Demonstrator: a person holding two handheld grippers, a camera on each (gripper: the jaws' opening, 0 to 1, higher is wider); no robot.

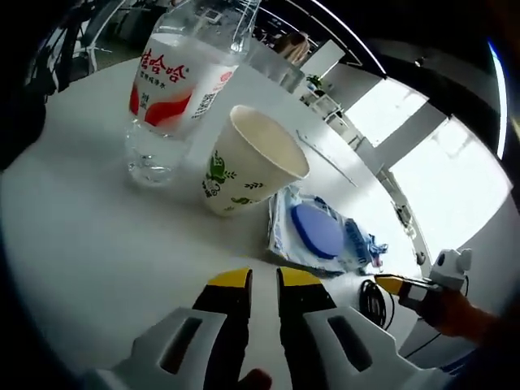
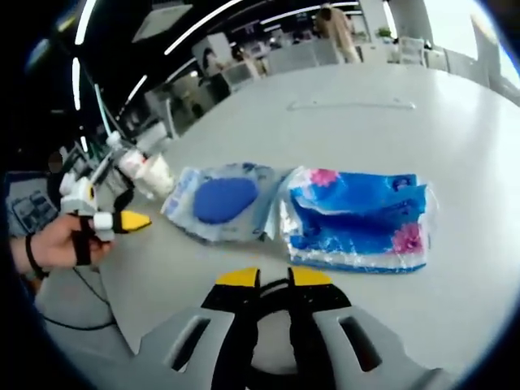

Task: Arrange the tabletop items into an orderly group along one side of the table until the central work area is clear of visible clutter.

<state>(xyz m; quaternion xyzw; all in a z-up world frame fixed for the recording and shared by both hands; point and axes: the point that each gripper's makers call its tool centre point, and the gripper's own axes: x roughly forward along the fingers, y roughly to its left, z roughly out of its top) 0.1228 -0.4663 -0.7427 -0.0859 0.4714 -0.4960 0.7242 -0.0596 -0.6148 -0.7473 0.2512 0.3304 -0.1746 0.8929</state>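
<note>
1. The left gripper (image 1: 264, 280) hangs over the white table (image 1: 97, 244), jaws nearly together and grasping nothing.
2. A paper cup (image 1: 248, 162) stands beside a water bottle (image 1: 175, 89), just ahead.
3. The right gripper (image 2: 274, 278) is likewise clenched and empty, near 2 plastic packets: a wipes pack (image 2: 221, 201) touching a tissue pack (image 2: 357, 219).

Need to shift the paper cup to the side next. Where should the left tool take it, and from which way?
Judging from the left gripper view, take the paper cup by its rim, one jaw inside the open mouth and one outside. It stands upright with nothing covering the mouth. Come from the near side, where the left tool is; the water bottle stands close on the far side.
</note>
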